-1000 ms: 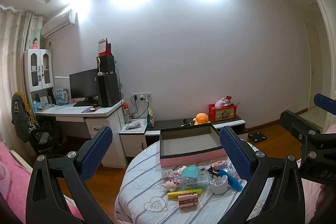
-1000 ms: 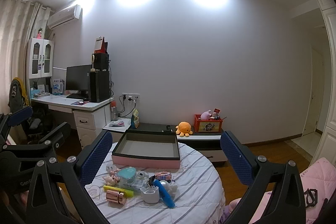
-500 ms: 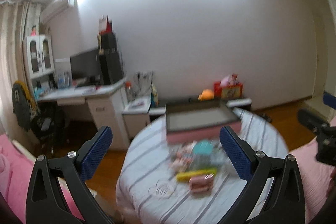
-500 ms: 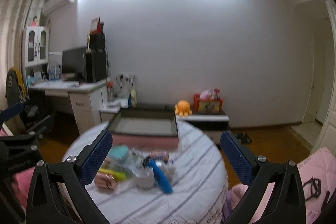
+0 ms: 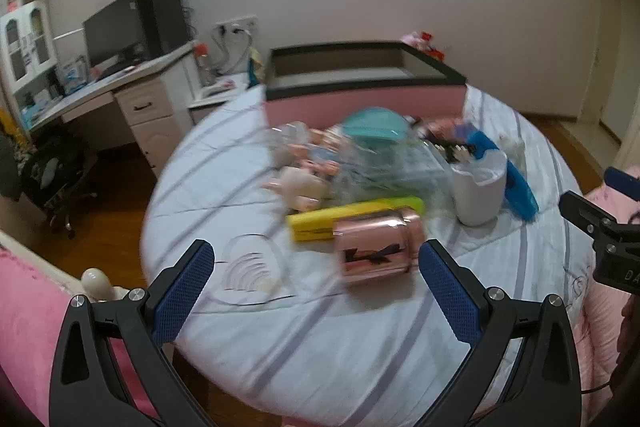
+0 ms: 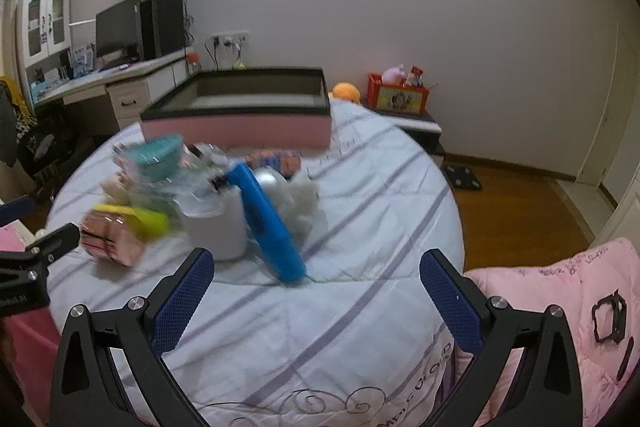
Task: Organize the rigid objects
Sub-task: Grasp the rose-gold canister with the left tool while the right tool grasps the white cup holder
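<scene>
A heap of small objects lies on the round table under a striped white cloth. Nearest my left gripper is a pink metallic bottle on its side, with a yellow bar behind it. A white cup, a blue flat object, a teal-lidded clear box and small dolls sit beyond. An empty pink tray with a dark rim stands at the far side. My right gripper hovers above the cloth before the blue object. Both are open and hold nothing.
A desk with a monitor and a black chair stand left of the table. Pink bedding lies at the right and near left. A low shelf with a red box lines the far wall. Wood floor surrounds the table.
Both grippers have come down and forward toward the table, so the objects now look much larger and closer. The fingers stay open. The objects have not moved.
</scene>
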The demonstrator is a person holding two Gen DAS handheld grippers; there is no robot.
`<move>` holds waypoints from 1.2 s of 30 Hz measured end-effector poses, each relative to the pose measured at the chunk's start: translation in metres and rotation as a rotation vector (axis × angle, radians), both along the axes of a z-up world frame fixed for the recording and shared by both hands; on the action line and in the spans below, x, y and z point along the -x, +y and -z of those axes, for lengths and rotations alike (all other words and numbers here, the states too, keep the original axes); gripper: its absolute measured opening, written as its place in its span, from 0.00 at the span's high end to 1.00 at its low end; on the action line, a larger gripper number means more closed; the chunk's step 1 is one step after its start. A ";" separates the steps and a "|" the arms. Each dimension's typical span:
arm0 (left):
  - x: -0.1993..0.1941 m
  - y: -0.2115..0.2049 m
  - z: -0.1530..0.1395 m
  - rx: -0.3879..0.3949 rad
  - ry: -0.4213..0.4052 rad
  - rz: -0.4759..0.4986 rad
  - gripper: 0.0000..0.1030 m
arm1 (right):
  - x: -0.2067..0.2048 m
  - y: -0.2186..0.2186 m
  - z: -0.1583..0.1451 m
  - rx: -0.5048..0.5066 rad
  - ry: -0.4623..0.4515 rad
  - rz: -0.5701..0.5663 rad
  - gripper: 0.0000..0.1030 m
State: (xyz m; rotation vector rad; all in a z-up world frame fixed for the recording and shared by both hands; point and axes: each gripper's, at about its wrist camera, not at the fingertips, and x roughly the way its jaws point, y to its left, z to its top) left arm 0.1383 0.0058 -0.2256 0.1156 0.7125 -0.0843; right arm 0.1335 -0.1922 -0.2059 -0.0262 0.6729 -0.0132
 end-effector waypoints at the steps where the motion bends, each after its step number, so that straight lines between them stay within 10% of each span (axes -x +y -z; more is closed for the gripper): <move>1: -0.003 -0.004 0.003 -0.006 0.005 -0.002 0.00 | -0.003 -0.004 0.004 -0.006 0.011 0.002 0.00; 16: -0.025 0.000 0.027 0.082 0.075 -0.008 0.01 | -0.019 -0.010 0.028 -0.049 0.057 -0.042 0.00; 24: -0.032 -0.003 0.037 0.090 0.097 0.034 0.42 | -0.016 0.001 0.028 -0.024 0.060 -0.056 0.00; 36: -0.013 0.026 0.028 0.065 0.064 0.023 0.42 | -0.011 0.026 0.020 -0.060 0.027 -0.103 0.00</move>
